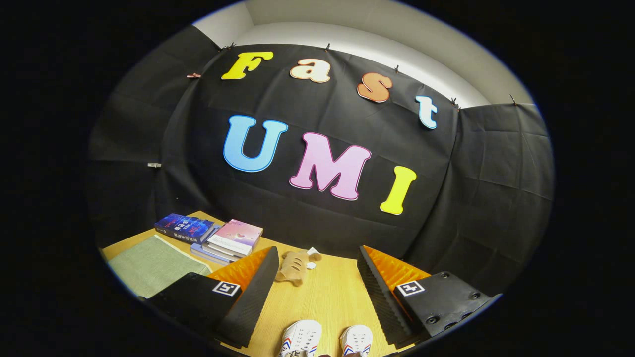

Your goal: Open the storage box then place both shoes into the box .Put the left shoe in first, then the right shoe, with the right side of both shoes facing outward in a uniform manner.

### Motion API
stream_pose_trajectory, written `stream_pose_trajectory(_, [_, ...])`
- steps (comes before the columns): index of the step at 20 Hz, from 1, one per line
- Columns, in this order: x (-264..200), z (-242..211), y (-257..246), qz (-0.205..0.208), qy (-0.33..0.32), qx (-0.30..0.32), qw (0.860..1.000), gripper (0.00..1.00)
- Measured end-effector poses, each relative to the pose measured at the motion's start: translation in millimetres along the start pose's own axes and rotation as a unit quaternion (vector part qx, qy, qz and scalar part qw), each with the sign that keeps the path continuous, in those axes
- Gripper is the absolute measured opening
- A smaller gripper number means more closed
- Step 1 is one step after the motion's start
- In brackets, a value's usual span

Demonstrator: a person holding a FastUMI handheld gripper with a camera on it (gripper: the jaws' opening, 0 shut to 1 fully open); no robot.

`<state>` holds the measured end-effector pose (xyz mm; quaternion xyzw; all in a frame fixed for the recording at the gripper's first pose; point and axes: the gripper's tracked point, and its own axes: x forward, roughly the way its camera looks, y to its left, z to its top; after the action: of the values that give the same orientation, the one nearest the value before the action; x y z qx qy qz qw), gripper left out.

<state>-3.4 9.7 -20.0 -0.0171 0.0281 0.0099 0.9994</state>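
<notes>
A: where are the shoes?
B: two white canvas sneakers (325,339), toes pointing far, on the woodgrain table (332,292), low between the fingers. Gripper (317,277) spread wide, holding nothing.

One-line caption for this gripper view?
Open gripper held above wooden table, pair of white shoes between its fingers.

A recording booth: black cloth wall (317,208) (clipped up) behind a wooden table (327,297).
</notes>
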Motion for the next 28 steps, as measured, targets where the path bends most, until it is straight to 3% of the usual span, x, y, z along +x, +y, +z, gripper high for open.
stream_pose_trajectory(3, [1, 0, 15, 0.033, 0.002, 0.016, 0.999, 0.98])
stream_pose_trajectory(6, [2, -5, 45, 0.105, 0.014, 0.034, 0.994, 0.98])
stream_pose_trajectory(8, [1, -7, 69, 0.164, 0.022, 0.056, 0.985, 0.98])
stream_pose_trajectory(10, [-5, -11, 97, 0.235, 0.042, 0.098, 0.966, 0.98])
stream_pose_trajectory(13, [-13, -27, 133, 0.326, 0.099, 0.171, 0.924, 0.99])
stream_pose_trajectory(16, [-25, -35, 156, 0.391, 0.145, 0.244, 0.876, 0.99])
stream_pose_trajectory(19, [-38, -36, 179, 0.455, 0.181, 0.325, 0.809, 0.99])
stream_pose_trajectory(28, [-36, -115, 217, 0.524, 0.354, 0.461, 0.624, 0.98])
